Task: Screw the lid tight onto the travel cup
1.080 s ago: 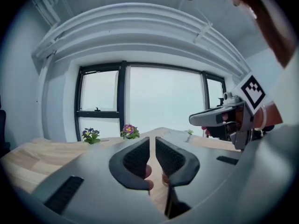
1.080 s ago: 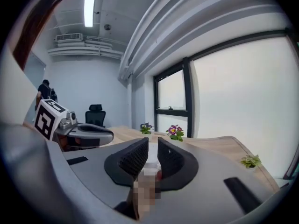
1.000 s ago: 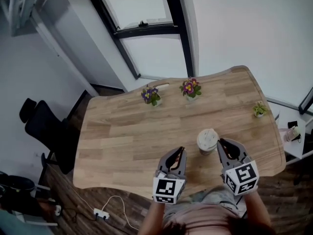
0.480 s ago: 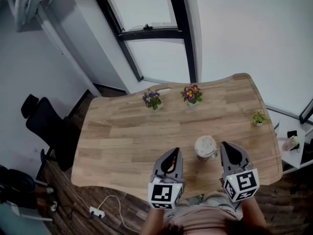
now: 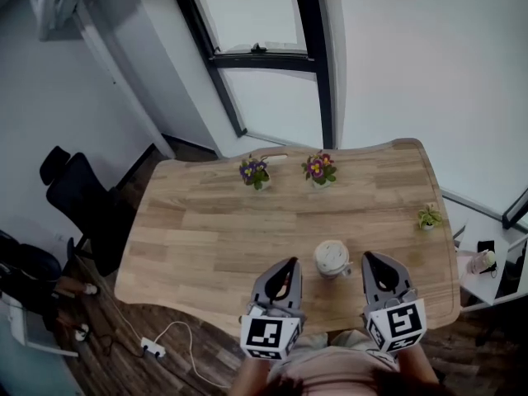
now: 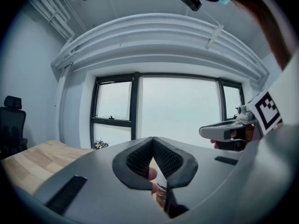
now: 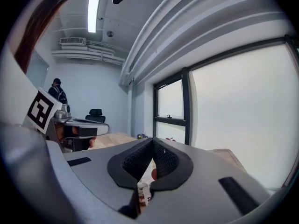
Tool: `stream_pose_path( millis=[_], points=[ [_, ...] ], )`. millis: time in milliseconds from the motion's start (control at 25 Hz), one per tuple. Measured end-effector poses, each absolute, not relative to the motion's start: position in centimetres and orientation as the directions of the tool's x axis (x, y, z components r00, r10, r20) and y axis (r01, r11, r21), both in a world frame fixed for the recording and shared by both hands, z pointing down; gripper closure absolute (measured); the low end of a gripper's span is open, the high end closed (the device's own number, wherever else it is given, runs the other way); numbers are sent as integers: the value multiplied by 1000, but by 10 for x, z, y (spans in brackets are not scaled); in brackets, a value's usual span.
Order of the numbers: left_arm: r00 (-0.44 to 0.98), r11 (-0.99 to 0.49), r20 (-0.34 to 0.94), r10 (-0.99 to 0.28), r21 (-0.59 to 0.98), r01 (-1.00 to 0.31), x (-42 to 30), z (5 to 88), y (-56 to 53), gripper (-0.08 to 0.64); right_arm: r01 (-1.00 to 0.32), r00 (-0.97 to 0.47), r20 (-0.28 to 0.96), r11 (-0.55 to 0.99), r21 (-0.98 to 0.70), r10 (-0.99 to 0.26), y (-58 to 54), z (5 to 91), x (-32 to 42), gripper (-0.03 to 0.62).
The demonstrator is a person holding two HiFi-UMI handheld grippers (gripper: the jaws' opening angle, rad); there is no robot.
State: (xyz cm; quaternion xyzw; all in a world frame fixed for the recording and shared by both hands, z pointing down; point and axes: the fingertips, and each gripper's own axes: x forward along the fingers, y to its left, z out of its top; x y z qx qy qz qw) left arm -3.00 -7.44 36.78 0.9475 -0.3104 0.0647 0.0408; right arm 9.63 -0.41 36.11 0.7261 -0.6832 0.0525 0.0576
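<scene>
The travel cup [image 5: 332, 258] stands upright on the wooden table [image 5: 206, 229] near its front edge, with a pale lid on top. My left gripper [image 5: 289, 265] sits just left of it and my right gripper [image 5: 369, 259] just right, both apart from the cup. In the left gripper view the jaws [image 6: 153, 139] meet at the tips with nothing between them, and part of the cup [image 6: 161, 196] shows below them. The right gripper [image 7: 152, 141] is likewise shut and empty, with the cup [image 7: 144, 190] showing beneath its jaws.
Two potted flowers [image 5: 254, 172] [image 5: 319, 169] stand at the table's far edge and a small green plant [image 5: 427, 217] at the right. A black office chair [image 5: 78, 200] is to the left, a power strip [image 5: 150, 349] on the floor, a side shelf [image 5: 483, 262] at right.
The head view has tilted up, so the table sits lower in frame. Both grippers still flank the cup; the right one stands a little farther from it.
</scene>
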Motion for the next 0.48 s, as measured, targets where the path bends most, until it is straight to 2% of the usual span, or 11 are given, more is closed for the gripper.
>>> stream_pose_path(
  millis=[480],
  points=[
    [760, -772, 192, -621, 18, -635, -20, 363, -50, 558, -1000, -9, 157, 9, -1, -988, 12, 347, 103, 593]
  ],
)
